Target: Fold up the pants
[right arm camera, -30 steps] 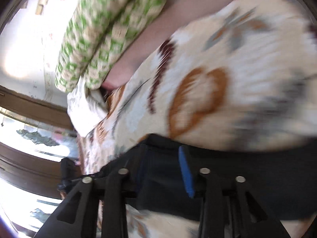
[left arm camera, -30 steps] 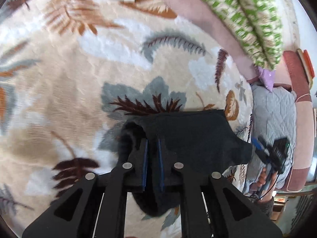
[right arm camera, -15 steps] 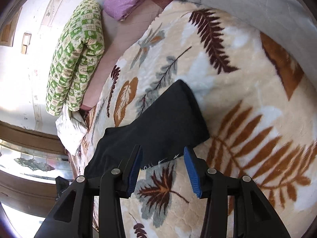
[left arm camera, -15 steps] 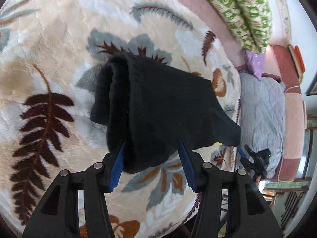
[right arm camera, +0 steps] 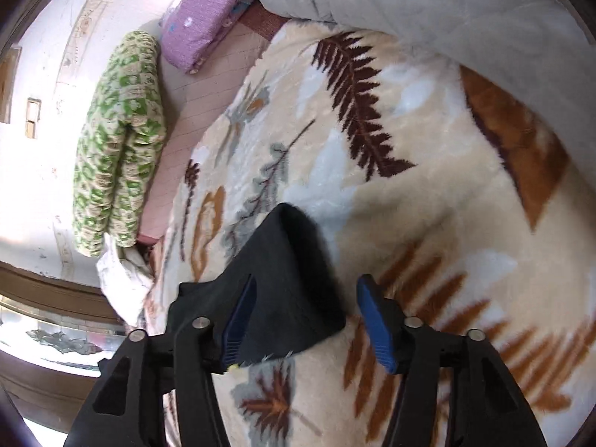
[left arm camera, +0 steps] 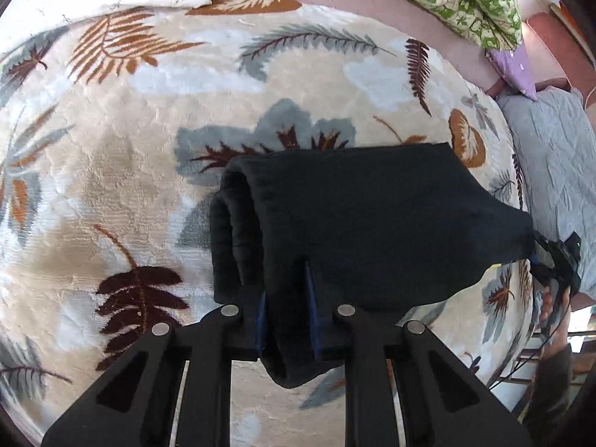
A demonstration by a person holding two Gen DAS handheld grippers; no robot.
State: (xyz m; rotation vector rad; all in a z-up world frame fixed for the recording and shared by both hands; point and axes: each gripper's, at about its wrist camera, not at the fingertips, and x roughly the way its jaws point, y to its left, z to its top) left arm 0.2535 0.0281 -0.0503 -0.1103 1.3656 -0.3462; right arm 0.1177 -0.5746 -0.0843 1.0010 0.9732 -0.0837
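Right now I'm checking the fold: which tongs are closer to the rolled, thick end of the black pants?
Left. The left tongs are clamped on the black pants right beside the rolled end. The right tongs stand open at the opposite, flat end, pads not pressing.

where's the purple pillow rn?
Right wrist view, top left: purple pillow lies on the pink sheet, between the green quilt and the grey duvet.

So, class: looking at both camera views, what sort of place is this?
Most likely a bedroom: black pants lie on a leaf-patterned plush blanket spread over a bed, with a purple pillow and a rolled green quilt beyond it.
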